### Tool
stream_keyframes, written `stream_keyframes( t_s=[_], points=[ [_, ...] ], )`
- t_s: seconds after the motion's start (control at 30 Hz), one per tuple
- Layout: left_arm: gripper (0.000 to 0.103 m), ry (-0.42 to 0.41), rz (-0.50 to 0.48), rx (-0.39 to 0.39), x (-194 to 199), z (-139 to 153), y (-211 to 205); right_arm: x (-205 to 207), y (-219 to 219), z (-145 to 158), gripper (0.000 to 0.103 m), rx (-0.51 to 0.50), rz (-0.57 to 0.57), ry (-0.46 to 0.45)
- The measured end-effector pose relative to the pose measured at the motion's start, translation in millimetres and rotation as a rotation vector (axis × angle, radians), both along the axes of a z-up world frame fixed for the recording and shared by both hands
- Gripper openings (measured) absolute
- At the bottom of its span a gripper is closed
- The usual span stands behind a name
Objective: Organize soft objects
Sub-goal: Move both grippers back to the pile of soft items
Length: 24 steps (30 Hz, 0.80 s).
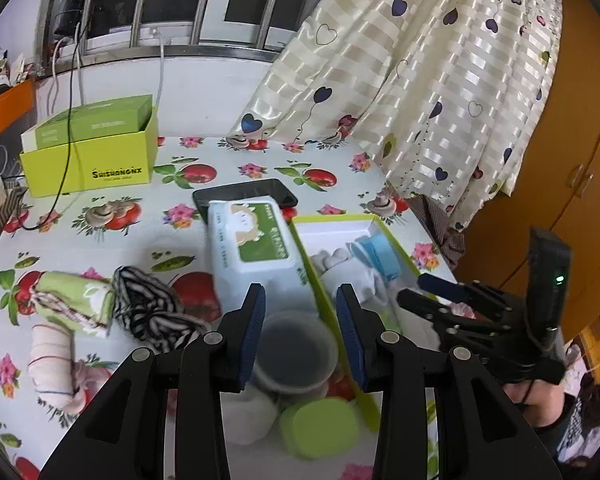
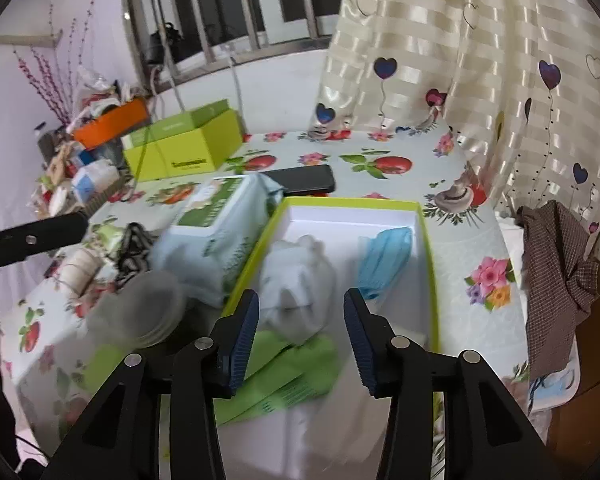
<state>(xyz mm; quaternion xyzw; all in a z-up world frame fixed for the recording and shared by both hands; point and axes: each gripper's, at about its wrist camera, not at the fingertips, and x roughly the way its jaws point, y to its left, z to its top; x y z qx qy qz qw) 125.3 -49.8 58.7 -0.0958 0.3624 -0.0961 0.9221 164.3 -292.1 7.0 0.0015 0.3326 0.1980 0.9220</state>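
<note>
A green-rimmed white box (image 2: pixel 352 202) lies on the flowered tablecloth. Inside it are a white soft bundle (image 2: pixel 296 280), a blue face mask (image 2: pixel 386 256) and a flat green packet (image 2: pixel 292 372). My right gripper (image 2: pixel 302 320) hovers open over the white bundle, its pads clear of it. My left gripper (image 1: pixel 300 320) is open and empty above a clear plastic cup (image 1: pixel 296 356). Left of it lie a black-and-white striped cloth (image 1: pixel 152 308), a rolled green towel (image 1: pixel 76 300) and a rolled pinkish sock (image 1: pixel 56 360). The right gripper (image 1: pixel 432 288) shows over the box (image 1: pixel 340 220).
A wet-wipes pack (image 1: pixel 256 240) lies against the box's left side, with a black phone (image 1: pixel 244 192) behind it. A green lid (image 1: pixel 320 426) and a white round pad (image 1: pixel 248 416) sit near the cup. A yellow-green carton (image 1: pixel 88 160) stands at the back left. A curtain (image 1: pixel 420 80) hangs on the right.
</note>
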Motion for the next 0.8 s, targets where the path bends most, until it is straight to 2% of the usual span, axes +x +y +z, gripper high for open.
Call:
stream_keyframes(
  t_s=[0.3,0.57,0.8],
  points=[
    [0.038,0.026,0.067,0.025,-25,-23,33,-39,15,12,0.046,-0.01,0.03,-0.032],
    [0.038,0.024,0.091,0.105,-48,-45,49,-54,29,16,0.046,-0.023,0.066,-0.032],
    [0.038,0.028,0.083,0.074,-58,-53,59,-60,41,18,0.046,-0.036,0.089,-0.032]
  ],
)
